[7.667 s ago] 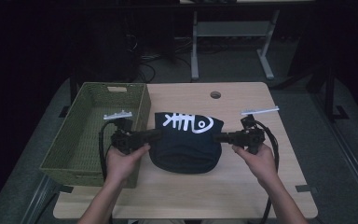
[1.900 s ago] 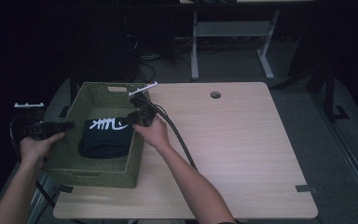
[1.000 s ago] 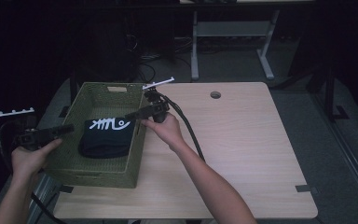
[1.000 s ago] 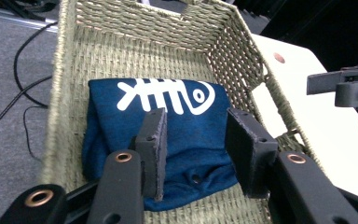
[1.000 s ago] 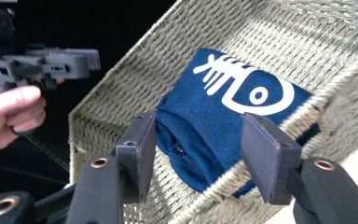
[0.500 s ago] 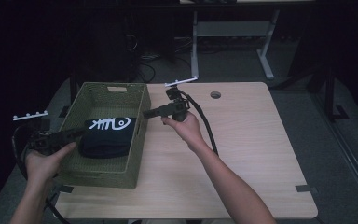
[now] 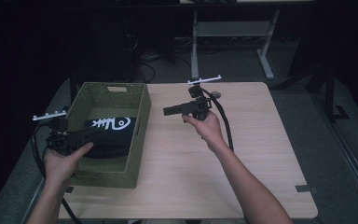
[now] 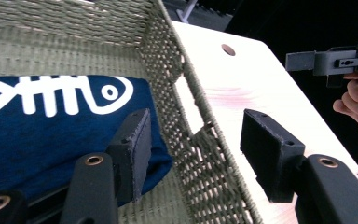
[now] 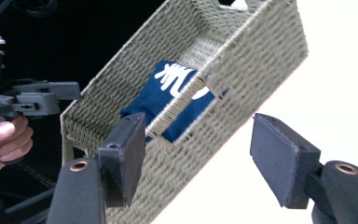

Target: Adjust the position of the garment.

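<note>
Left hand-held gripper (image 7: 91, 134) sits at the basket's left wall, jaws wide, just been opening, nothing between them; in its own view one pad (image 8: 133, 151) hangs over the folded navy shirt (image 7: 114, 135), the other outside the wicker wall. Right hand-held gripper (image 7: 168, 111) over the desk (image 7: 251, 154), apart from the green wicker basket (image 7: 116, 175), jaws wide, just been opening, empty. Shirt with white fish-bone print lies flat inside the basket at the desk's left edge.
</note>
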The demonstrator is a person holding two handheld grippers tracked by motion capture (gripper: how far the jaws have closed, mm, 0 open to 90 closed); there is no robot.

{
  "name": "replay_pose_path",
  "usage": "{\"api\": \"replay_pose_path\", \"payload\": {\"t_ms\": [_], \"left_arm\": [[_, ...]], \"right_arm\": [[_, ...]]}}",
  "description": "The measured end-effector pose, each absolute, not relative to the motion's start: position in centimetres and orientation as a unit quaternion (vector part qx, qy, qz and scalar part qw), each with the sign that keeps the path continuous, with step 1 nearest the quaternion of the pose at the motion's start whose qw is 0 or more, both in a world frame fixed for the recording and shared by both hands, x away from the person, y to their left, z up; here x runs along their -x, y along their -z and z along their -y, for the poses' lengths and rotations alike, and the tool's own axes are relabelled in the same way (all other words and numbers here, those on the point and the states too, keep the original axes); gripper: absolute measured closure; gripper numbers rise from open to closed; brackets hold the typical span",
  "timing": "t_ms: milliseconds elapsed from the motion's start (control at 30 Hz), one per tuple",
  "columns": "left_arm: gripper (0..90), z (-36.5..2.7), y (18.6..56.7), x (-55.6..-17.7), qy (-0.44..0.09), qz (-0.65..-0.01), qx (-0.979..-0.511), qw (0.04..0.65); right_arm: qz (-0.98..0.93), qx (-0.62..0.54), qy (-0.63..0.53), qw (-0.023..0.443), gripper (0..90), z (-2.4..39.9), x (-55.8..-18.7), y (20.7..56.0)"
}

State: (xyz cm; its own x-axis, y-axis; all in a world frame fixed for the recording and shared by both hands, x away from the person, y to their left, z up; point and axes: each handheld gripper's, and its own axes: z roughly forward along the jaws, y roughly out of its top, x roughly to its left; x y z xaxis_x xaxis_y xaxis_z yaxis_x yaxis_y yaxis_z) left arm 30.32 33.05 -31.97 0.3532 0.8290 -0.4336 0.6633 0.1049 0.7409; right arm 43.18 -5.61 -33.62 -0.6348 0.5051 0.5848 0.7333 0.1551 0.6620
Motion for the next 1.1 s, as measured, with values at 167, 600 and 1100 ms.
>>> {"api": "replay_pose_path", "payload": {"t_ms": [167, 600, 1100], "left_arm": [[41.9, -31.9, 31.9, -30.5, -0.08, -0.555, -0.668, 0.489], [39.2, -29.3, 32.0, -31.1, -0.065, -0.539, -0.678, 0.495], [35.3, -25.5, 32.3, -32.3, -0.041, -0.519, -0.69, 0.502]], "right_arm": [[0.748, 0.421, 0.501, 0.109, 34.8, 7.2, -43.0, 33.9], [0.729, 0.449, 0.506, 0.101, 32.6, 11.3, -42.2, 34.8], [0.711, 0.484, 0.502, 0.09, 29.0, 16.4, -41.8, 36.3]]}}
